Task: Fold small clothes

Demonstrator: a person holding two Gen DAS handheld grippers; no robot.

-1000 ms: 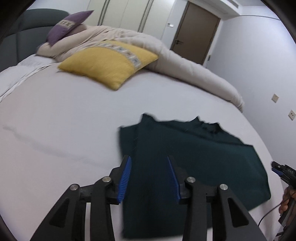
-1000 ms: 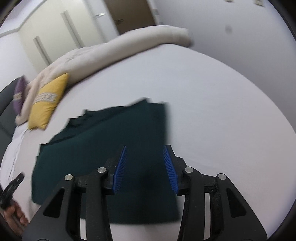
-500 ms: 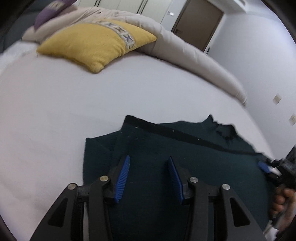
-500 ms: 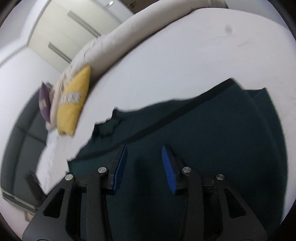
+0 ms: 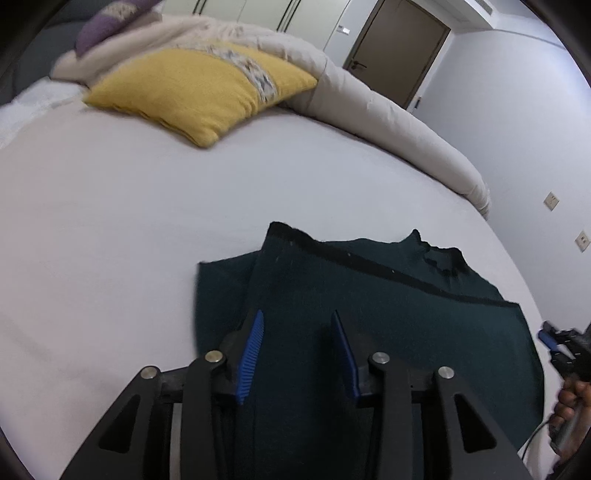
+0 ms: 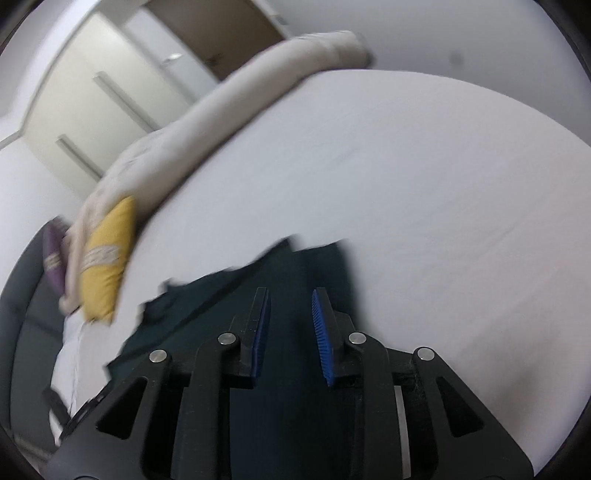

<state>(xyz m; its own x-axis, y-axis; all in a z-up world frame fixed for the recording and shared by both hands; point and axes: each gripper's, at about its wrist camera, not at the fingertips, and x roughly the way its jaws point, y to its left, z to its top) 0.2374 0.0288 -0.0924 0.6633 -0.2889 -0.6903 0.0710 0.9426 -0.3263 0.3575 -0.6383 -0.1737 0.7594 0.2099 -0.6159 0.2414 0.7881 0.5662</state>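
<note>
A dark green garment (image 5: 388, 314) lies flat on the white bed (image 5: 110, 240), with a black band along its far edge and one side flap folded over. My left gripper (image 5: 297, 317) is open and empty, low over the garment's left part. The right gripper (image 5: 554, 343) shows at the garment's right edge in the left wrist view, held by a hand. In the right wrist view the right gripper (image 6: 290, 295) is open and empty over the garment (image 6: 295, 269), near its right edge. That view is blurred.
A yellow cushion (image 5: 199, 88) and a rolled beige duvet (image 5: 388, 118) lie at the far side of the bed, with a purple cushion (image 5: 107, 26) behind. A brown door (image 5: 395, 48) and grey wall stand beyond. The yellow cushion (image 6: 105, 258) also shows left in the right wrist view.
The right gripper has swung from the garment's middle toward its right edge. The left gripper has stayed open over the garment's left part, with the view drawn back slightly.
</note>
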